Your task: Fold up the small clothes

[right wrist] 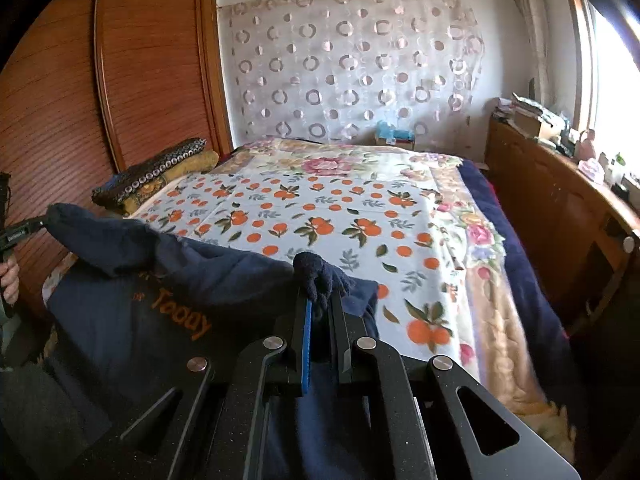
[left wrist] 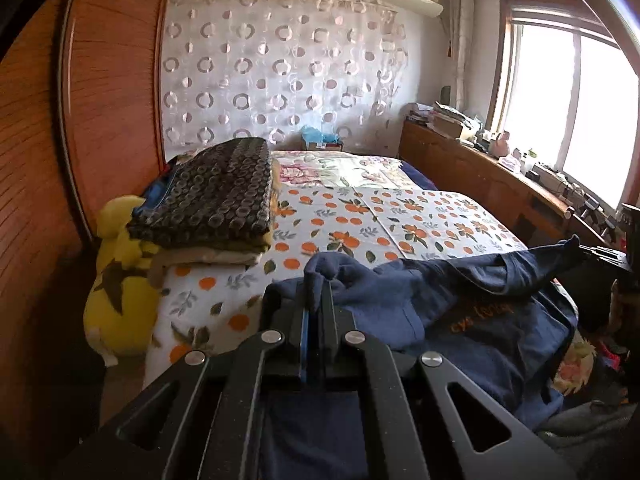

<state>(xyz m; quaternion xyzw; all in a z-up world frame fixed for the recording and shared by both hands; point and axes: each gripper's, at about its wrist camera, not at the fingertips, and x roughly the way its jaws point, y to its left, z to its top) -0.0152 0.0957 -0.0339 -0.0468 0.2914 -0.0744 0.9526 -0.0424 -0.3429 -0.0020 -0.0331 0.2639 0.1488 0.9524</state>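
While each hand-held gripper, left (left wrist: 318, 280) and right (right wrist: 320, 280), pinches a corner of the navy top (left wrist: 460, 320) stretched over the bed (left wrist: 360, 224), the spreading step seems underway; next, lay it flat on the sheet.

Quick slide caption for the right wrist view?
Right gripper shut on the navy garment, stretched toward the left gripper over the orange-print bedspread.

Bed (right wrist: 532, 280): orange-print sheet (right wrist: 320, 216), folded blankets (left wrist: 212, 200), navy garment (left wrist: 460, 320).
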